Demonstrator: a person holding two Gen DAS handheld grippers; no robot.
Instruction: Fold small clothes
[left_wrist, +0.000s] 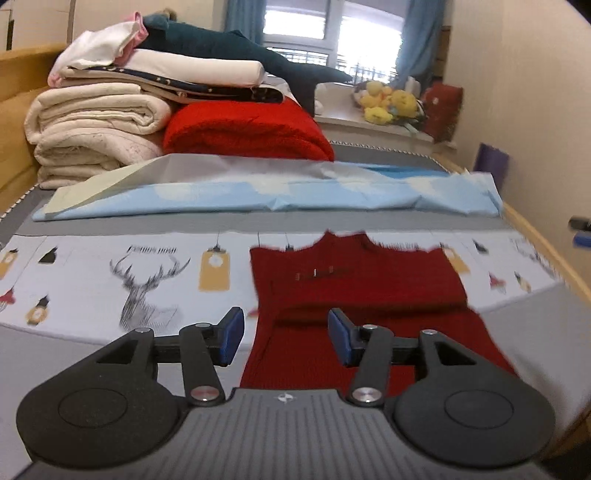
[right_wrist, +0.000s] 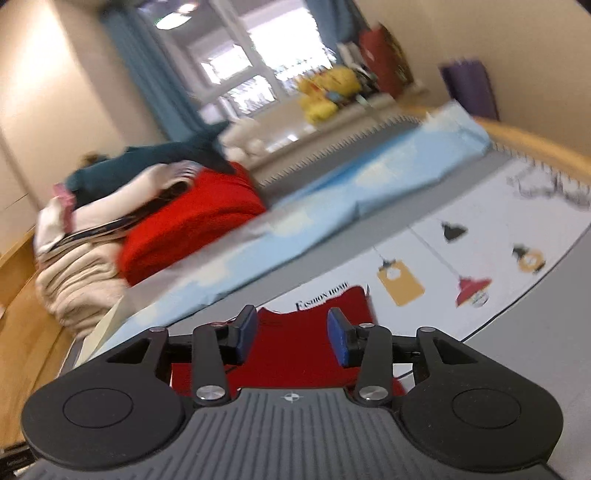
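A small dark red knitted garment (left_wrist: 354, 288) lies flat on a white printed sheet (left_wrist: 110, 273) on the bed, with a fold across its middle. My left gripper (left_wrist: 286, 338) is open and empty, hovering over the garment's near left part. In the right wrist view the same red garment (right_wrist: 295, 347) lies just under my right gripper (right_wrist: 291, 338), which is open and empty. That view is tilted and blurred.
A stack of folded cream blankets (left_wrist: 92, 125), a red blanket (left_wrist: 247, 129) and a dark teal plush (left_wrist: 240, 48) sit at the back left. A light blue folded sheet (left_wrist: 277, 199) lies across the bed behind the garment. The wooden bed rail (left_wrist: 546, 251) runs along the right.
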